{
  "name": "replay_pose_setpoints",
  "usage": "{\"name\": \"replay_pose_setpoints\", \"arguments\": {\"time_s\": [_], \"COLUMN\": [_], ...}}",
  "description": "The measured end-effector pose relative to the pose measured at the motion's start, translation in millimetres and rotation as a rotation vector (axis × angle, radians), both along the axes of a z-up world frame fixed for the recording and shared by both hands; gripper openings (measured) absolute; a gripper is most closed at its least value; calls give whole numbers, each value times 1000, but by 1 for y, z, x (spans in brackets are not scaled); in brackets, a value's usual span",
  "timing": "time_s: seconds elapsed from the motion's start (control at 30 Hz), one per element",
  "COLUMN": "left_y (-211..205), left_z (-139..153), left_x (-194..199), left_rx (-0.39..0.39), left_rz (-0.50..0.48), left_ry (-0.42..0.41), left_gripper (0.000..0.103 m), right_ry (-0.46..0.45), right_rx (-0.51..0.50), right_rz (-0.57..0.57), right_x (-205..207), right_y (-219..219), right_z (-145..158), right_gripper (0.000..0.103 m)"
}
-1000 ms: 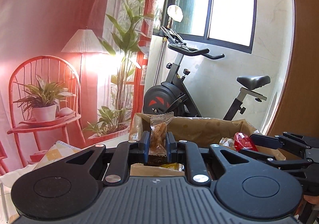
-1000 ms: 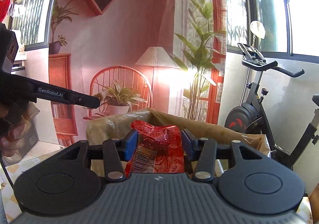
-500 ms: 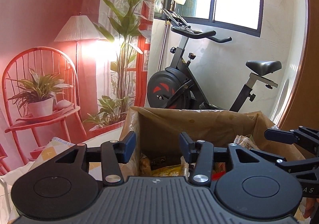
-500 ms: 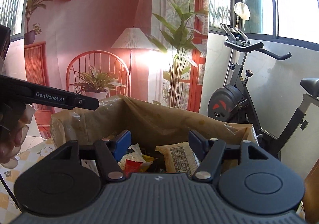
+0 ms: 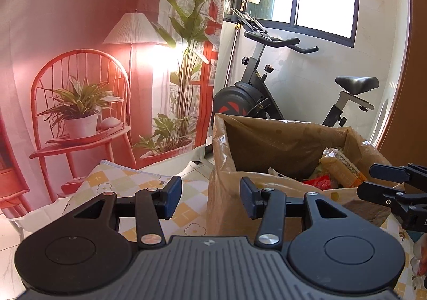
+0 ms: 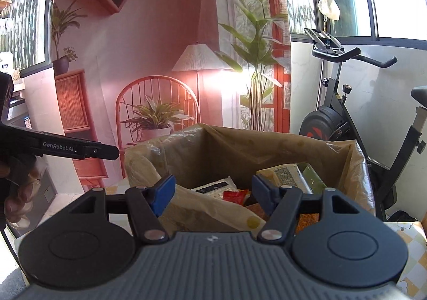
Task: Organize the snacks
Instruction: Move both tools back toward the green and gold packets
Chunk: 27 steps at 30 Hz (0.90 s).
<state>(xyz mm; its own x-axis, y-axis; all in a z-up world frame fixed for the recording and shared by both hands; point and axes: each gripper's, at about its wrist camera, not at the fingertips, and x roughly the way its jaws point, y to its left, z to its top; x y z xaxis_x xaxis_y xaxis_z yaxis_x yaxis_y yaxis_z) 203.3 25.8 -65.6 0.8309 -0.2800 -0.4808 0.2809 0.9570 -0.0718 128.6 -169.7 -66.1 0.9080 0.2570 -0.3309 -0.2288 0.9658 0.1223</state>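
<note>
Both snack packets have left the jaws since a second ago: the left gripper (image 5: 210,199) held a clear packet of brown snack then, the right gripper (image 6: 213,194) a red packet; both jaws have opened since and now stand partly apart with nothing between the pads. Left gripper has shifted leftward, so the bag-lined box (image 5: 269,139) now sits to its right rather than dead ahead.

Left wrist view: left gripper hangs over the near left corner of the box, above a checked flower-print cloth (image 5: 125,182) on the desk. Right gripper shows at the far right edge, by the box's right rim.

Right wrist view: right gripper sits at the near rim of the box (image 6: 240,145), pointing into it. Snack packets (image 6: 285,175) lie heaped inside: a tan printed packet at right, a white one (image 6: 214,189) centre, a small red one (image 6: 236,197) beside it. Left gripper's finger reaches in from the left edge.

Exercise bike (image 5: 256,97) stands behind the box, under the window.
</note>
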Motion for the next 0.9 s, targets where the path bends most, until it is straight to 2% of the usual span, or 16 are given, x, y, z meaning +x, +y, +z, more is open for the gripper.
{"name": "replay_pose_setpoints", "arguments": {"time_s": [0.27,0.43,0.53,0.67,0.77,0.9], "left_y": [40,61,69,75,78,82], "left_z": [-21,-35,-44,-58,-70,-78], "left_x": [-31,-44,-49,-53,-56,-56], "left_rx": [9,-2,6,-2,-3,7], "left_rz": [79,104,118,127,137,140], "left_ry": [72,118,131,159,174,183], "left_gripper": [50,50,50,52,57,57], "right_ry": [-2,41,51,114,161,242], "right_rx": [18,67,70,83,78,104], "right_rz": [59,72,91,95,104,119], "right_x": [-26,-42,-51,-52,-50,-39], "right_y": [35,51,62,70,76,81], "right_z": [-18,-42,-55,-78,-94,-116], "right_gripper": [67,67,72,72,72,72]}}
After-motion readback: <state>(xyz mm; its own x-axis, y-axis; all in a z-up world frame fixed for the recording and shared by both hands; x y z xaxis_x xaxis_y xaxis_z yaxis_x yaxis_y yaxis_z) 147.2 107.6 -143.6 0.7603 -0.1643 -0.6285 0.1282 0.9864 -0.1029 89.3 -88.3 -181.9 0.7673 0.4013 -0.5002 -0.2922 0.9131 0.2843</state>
